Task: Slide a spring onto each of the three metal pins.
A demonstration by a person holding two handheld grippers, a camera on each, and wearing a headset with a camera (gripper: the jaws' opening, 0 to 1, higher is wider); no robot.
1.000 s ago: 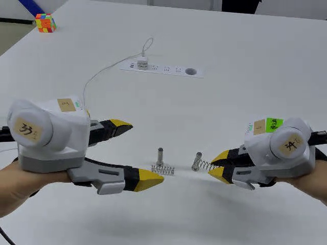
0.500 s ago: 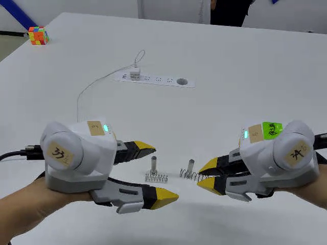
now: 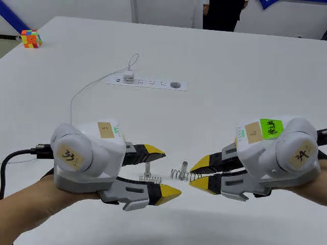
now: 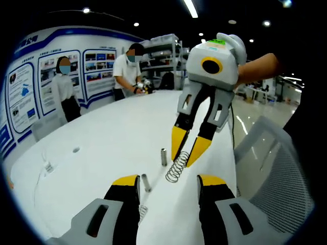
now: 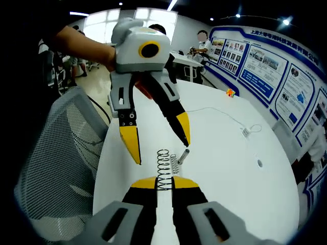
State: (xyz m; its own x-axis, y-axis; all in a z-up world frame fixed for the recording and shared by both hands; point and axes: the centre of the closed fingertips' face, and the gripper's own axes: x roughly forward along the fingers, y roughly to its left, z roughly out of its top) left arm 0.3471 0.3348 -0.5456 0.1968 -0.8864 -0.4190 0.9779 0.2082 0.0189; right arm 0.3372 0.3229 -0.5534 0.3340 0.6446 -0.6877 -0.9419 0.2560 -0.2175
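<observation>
Head view, left to right.

- Far left corner of the white table (image 3: 230, 102): a coloured cube (image 3: 30, 38). Nearer the middle, a white power strip (image 3: 148, 82) with a plug and a thin white cable (image 3: 87, 92) trailing toward the near edge.
- The left gripper (image 3: 166, 171) was low over the table. Its jaws were spread wide, with nothing between them. In the left gripper view its two yellow tips stood well apart at the bottom of the frame.
- Just right of those tips stood the first pin (image 3: 147, 169), upright. A loose spring (image 3: 151, 179) lay flat on the table at its base, not on the pin. In the left gripper view this pin (image 4: 145, 182) sat just inside the left jaw, and the spring (image 4: 142, 210) lay near the same jaw.
- Next came the second pin (image 3: 184, 166), also standing.
- The held spring (image 3: 179, 175) lay low beside the second pin, its free end near the pin's base. I could not tell whether the two touched. The spring was not over the pin.
- The right gripper (image 3: 190, 176) was clenched on the other end of the held spring. In the right gripper view the coil (image 5: 163, 168) ran forward from between its nearly closed tips, with the pin (image 5: 183, 155) just to the right of it.
</observation>
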